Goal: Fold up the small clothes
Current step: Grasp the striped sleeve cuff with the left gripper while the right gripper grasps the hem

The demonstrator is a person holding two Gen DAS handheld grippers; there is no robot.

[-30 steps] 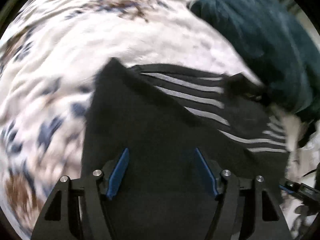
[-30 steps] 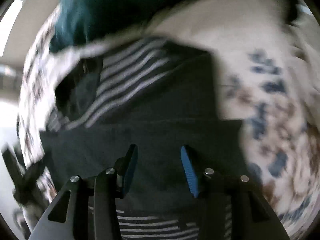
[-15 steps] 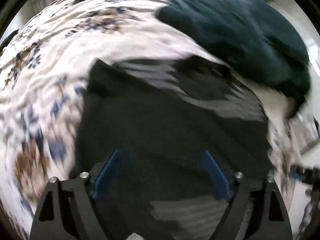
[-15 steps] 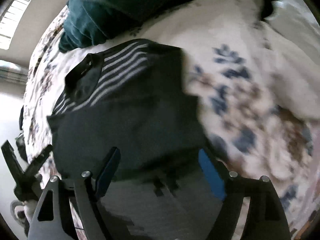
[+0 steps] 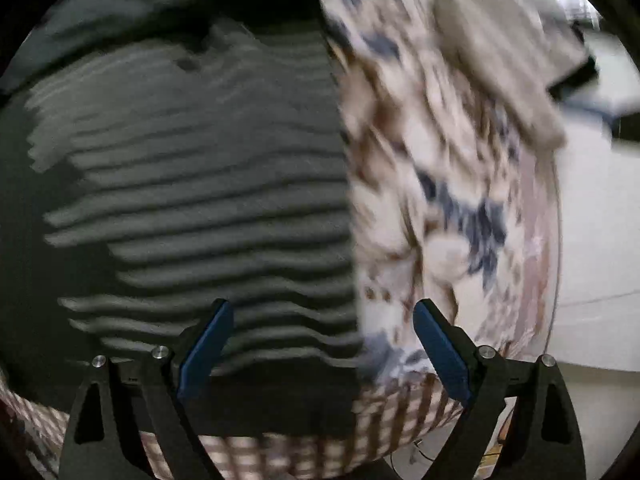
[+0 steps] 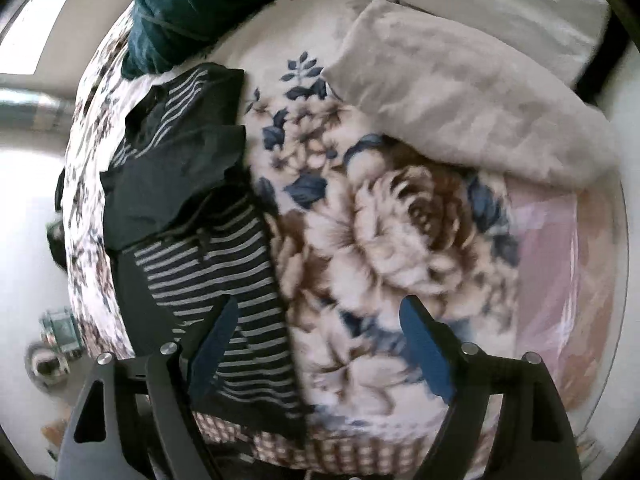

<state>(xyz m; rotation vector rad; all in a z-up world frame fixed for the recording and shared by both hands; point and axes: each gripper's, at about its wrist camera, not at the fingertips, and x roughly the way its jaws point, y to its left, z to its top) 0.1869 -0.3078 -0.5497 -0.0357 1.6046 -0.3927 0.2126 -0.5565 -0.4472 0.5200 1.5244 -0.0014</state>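
Striped dark top lies part-folded on the bed below my two grippers, held by neither.

The striped top (image 6: 208, 264) sits under and ahead of my right gripper (image 6: 316, 344), mostly off to its left side, with a plain dark flap doubled over its middle; only its right edge reaches in between the blue pads. My right gripper stands wide apart, nothing pinched. My left gripper (image 5: 320, 344) is still spreading, its jaws opening over the same top (image 5: 192, 184), whose right edge runs up between the fingers untouched; that view is blurred. Beneath lies the floral blanket (image 6: 384, 216), to the right of the garment. Farther ahead rest a beige pillow (image 6: 460, 92) and a teal garment (image 6: 180, 8).
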